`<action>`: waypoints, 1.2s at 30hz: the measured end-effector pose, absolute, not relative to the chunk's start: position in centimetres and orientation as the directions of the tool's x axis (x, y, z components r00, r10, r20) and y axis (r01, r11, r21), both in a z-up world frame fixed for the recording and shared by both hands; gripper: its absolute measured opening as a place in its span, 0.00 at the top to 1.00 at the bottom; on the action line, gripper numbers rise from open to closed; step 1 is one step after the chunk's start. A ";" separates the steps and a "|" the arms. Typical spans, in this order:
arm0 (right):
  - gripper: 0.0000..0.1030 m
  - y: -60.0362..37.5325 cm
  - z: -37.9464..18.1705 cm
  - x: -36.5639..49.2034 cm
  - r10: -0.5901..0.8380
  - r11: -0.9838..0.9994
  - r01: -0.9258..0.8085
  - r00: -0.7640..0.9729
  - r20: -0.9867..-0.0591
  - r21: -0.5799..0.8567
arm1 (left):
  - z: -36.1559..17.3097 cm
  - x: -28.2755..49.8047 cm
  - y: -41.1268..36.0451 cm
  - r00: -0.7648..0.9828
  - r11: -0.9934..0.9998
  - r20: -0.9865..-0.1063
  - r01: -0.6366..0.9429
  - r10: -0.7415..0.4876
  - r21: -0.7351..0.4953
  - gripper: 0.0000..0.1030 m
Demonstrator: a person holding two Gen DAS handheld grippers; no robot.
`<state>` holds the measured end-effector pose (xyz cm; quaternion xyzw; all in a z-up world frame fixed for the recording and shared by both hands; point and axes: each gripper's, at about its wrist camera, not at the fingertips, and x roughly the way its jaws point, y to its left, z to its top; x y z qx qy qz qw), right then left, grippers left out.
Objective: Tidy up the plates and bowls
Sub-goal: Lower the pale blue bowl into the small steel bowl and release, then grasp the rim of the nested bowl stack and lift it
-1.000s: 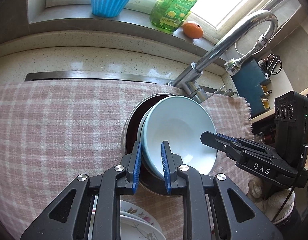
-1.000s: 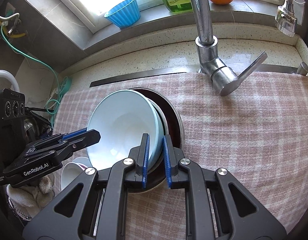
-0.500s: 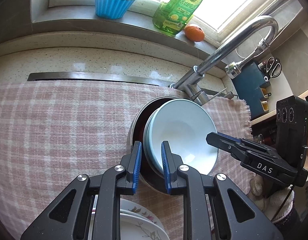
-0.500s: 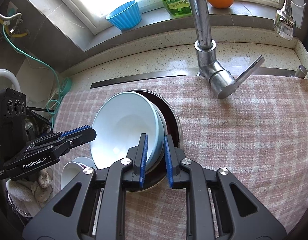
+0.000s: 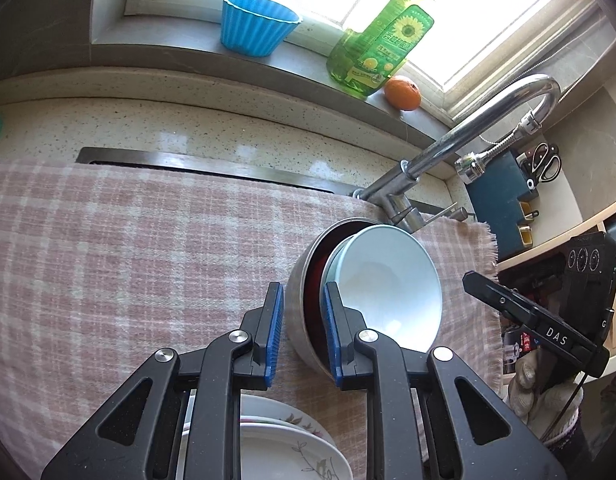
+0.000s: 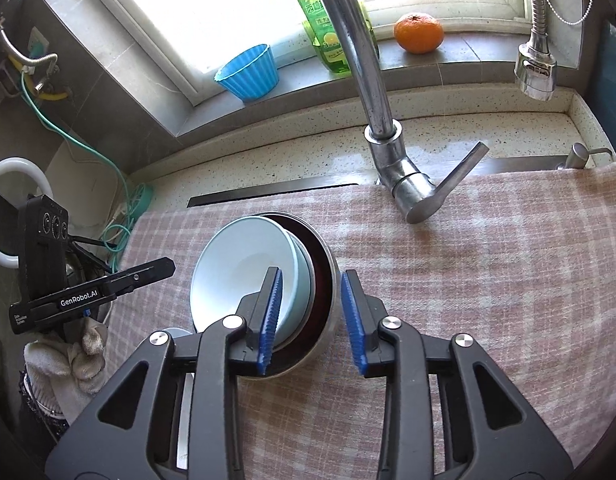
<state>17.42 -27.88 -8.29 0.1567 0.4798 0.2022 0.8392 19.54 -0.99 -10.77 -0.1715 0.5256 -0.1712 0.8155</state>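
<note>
A pale blue bowl (image 5: 387, 284) lies tilted in a steel bowl with a dark red inside (image 5: 304, 312) on the pink plaid cloth (image 5: 128, 260). A second pale bowl is nested under the blue one. My left gripper (image 5: 304, 332) is open, its jaws astride the steel bowl's near rim, gripping nothing. My right gripper (image 6: 311, 320) is open, its jaws astride the rims of the same stack: the pale blue bowl (image 6: 244, 272) and the steel bowl (image 6: 327, 280). White floral plates (image 5: 284, 444) lie below the left gripper.
A chrome faucet (image 6: 371, 112) rises behind the bowls, its lever (image 6: 447, 188) to the right. On the windowsill stand a blue cup (image 5: 256, 24), a green soap bottle (image 5: 383, 44) and an orange (image 5: 401, 92). A knife block with scissors (image 5: 507, 200) stands at the right.
Both grippers have opened and let go of the pale blue bowl's rim. The bowl now rests in the steel bowl. Both grippers have drawn back a little.
</note>
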 end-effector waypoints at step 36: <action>0.76 -29.1 -13.8 18.0 0.579 0.800 -0.077 0.358 -0.732 0.595 | -13.6 20.1 -2.0 0.309 0.872 -0.818 0.100 -0.484 -0.479 0.83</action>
